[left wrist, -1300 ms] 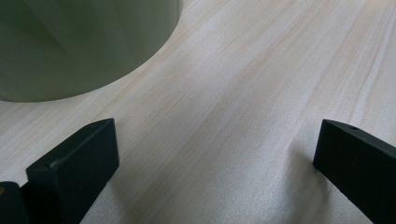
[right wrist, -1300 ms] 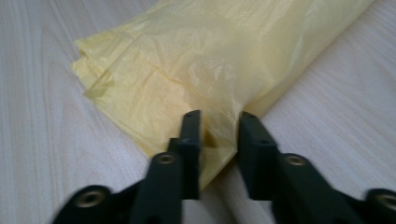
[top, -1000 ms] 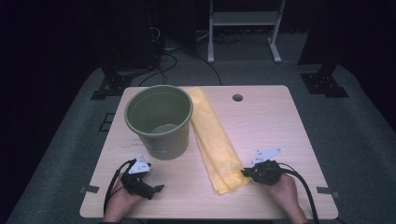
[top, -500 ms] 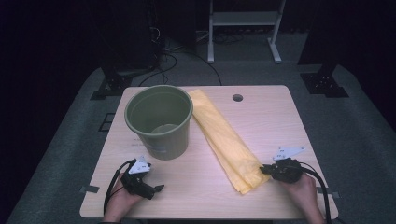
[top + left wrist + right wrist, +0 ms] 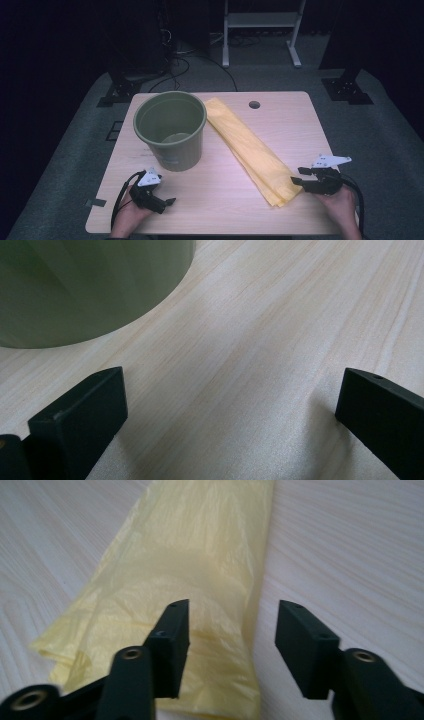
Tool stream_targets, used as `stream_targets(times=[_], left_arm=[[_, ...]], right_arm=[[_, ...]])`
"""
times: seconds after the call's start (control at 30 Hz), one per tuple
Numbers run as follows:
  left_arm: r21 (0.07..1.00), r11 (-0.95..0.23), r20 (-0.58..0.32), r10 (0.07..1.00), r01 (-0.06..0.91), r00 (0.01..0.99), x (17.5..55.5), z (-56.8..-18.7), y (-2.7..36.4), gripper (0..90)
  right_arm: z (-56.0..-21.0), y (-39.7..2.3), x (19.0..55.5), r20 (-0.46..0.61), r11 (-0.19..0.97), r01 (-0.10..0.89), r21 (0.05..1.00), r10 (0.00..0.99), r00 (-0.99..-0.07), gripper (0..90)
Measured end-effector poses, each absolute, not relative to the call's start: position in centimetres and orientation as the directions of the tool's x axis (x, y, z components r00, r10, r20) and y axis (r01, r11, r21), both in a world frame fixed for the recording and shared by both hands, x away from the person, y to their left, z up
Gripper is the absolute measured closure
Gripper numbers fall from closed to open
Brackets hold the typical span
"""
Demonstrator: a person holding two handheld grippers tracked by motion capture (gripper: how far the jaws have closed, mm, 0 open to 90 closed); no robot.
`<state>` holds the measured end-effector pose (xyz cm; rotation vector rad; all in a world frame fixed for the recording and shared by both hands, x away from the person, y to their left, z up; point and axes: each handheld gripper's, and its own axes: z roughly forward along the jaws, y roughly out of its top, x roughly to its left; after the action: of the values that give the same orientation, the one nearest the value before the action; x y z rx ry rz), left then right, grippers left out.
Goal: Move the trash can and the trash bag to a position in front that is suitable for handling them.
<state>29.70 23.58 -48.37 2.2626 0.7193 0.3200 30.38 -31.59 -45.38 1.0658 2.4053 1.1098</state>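
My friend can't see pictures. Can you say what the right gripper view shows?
A folded yellow plastic bag lies flat on a pale wooden table. The right tool hovers at the bag's near end, its two black jaws apart, just opened, pressing on nothing.

the bin is a dull olive green, inside and out, with a paler patch at its bottom. the folded plastic bag is pale yellow, slightly see-through, with faint crinkle lines in the right gripper view. the table is light wood with fine straight grain and a small dark round hole. both grippers, left gripper and right gripper, are black with light grey top plates and black cables. the floor is grey carpet.
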Motion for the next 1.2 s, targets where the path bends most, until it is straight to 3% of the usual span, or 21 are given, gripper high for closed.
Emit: stream_targets(times=[0.1,0.2,0.73,1.2], left_arm=[[0.71,-0.578,0.015,0.582,0.401,0.813,29.7,-48.4,23.6,0.0],[0.71,-0.578,0.015,0.582,0.401,0.813,29.7,-48.4,23.6,0.0],[0.711,-0.578,0.015,0.582,0.401,0.813,29.7,-48.4,23.6,0.0],[0.711,-0.578,0.015,0.583,0.401,0.813,29.7,-48.4,23.6,0.0]], right_arm=[[-45.1,-30.9,30.6,0.04,0.437,0.501,0.747,0.723,-0.69,33.4],[-44.8,-29.5,31.4,0.028,0.44,0.504,0.743,0.732,-0.681,12.1],[-44.3,-24.6,34.4,0.052,0.453,0.482,0.75,0.685,-0.726,8.8],[-46.3,-21.2,38.2,0.051,0.451,0.474,0.756,0.682,-0.73,8.9]])
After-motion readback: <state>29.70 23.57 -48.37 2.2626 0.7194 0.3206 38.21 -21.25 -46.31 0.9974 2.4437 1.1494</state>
